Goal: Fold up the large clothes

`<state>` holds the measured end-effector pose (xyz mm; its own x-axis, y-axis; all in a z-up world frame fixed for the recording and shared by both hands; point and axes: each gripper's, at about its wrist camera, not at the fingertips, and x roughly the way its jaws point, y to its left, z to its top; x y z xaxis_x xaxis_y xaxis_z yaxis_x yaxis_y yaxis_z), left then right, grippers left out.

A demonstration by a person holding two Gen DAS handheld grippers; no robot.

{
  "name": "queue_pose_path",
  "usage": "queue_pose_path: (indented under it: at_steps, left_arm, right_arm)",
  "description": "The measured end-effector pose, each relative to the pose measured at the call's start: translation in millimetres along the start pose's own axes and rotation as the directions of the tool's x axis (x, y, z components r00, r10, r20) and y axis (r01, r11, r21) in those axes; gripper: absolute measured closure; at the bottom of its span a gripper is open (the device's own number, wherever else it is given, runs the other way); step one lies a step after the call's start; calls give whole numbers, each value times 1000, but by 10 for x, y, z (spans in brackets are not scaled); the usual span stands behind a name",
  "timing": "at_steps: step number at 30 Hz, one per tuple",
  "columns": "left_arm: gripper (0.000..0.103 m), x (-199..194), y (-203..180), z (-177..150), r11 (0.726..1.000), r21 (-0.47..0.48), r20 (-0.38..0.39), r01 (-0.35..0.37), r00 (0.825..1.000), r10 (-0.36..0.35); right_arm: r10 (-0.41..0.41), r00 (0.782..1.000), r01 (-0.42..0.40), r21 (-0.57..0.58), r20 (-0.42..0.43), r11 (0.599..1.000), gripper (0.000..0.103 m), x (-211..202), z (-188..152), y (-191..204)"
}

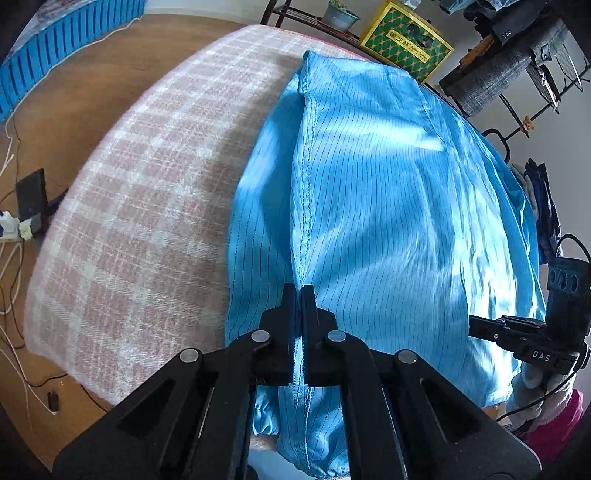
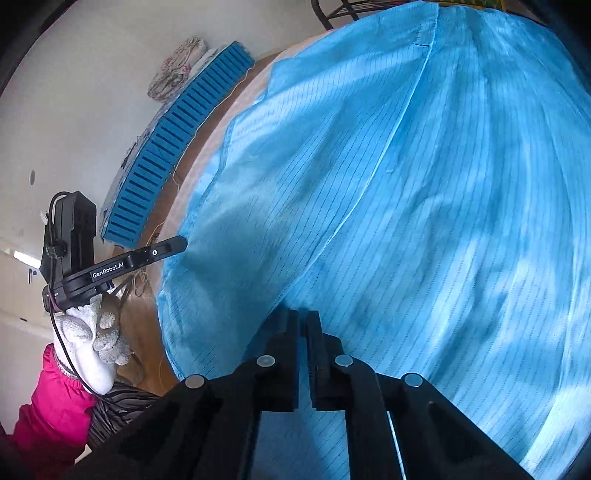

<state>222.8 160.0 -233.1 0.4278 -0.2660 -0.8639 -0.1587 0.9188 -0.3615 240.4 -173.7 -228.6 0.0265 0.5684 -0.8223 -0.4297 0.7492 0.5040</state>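
Checked blanket [image 1: 122, 229] bears blue garment [image 1: 388, 206], seemingly pinched

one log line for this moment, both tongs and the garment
left tongs: shut on blue garment seam | right tongs: shut on blue garment | garment: spread on plaid cover | fold: not yet done

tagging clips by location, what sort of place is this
Probably a lived-in home room: a pink plaid blanket covers the surface, clothes hang on a black metal rack, and a potted plant sits behind.

Brown wooden floor [image 1: 92, 74], pale plain wall [image 2: 92, 74], pink-and-white checked blanket [image 1: 140, 206], blue slatted plastic panel [image 2: 177, 147], black metal rack [image 1: 517, 74], yellow-green patterned box [image 1: 406, 40].
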Motion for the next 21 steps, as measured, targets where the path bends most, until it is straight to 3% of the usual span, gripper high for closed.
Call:
queue_pose_path:
  at_steps: [4, 8, 10, 11, 13, 14, 15, 18, 19, 21]
  left_arm:
    - [103, -60, 77, -34, 1000, -16, 10, -10, 1000, 11]
    - [103, -33, 75, 24, 998, -4, 26, -70, 997, 70]
    - [103, -44, 134, 67, 998, -38, 24, -42, 999, 43]
    - [103, -50, 164, 81, 998, -53, 21, -27, 999, 28]
    - [103, -92, 201, 82, 998, -65, 29, 5, 1000, -3]
    - [103, -99, 204, 71, 998, -63, 20, 14, 1000, -12]
    - [103, -105, 213, 52, 998, -65, 11, 23, 1000, -22]
    - [98, -131, 293, -44, 994, -96, -7, 43, 999, -44]
    - [89, -138, 334, -85, 992, -115, -15, 57, 998, -60]
    - [84, -129, 371, -163, 987, -131, -39, 94, 994, -100]
  right_arm:
    - [27, 999, -28, -39, -16, 999, 103, 119, -38, 120]
    - [-20, 1000, 19, -71, -11, 997, 103, 162, -28, 179]
    - [-2, 1000, 1, -48, -2, 999, 102, 126, -37, 172]
    - [8, 1000, -8, -37, 4, 999, 97, 103, -31, 167]
    - [18, 1000, -18, -24, 11, 1000, 78, 63, -33, 169]
    - [25, 1000, -25, -21, 16, 999, 62, 52, -39, 195]
    - [33, 999, -33, -20, 21, 999, 58, 46, -51, 210]
    - [75, 997, -75, -37, 3, 997, 58, 54, -95, 266]
    - [70, 998, -70, -54, -5, 996, 59, 82, -112, 328]
    - [48, 998, -50, -96, -28, 994, 67, 191, -108, 455]
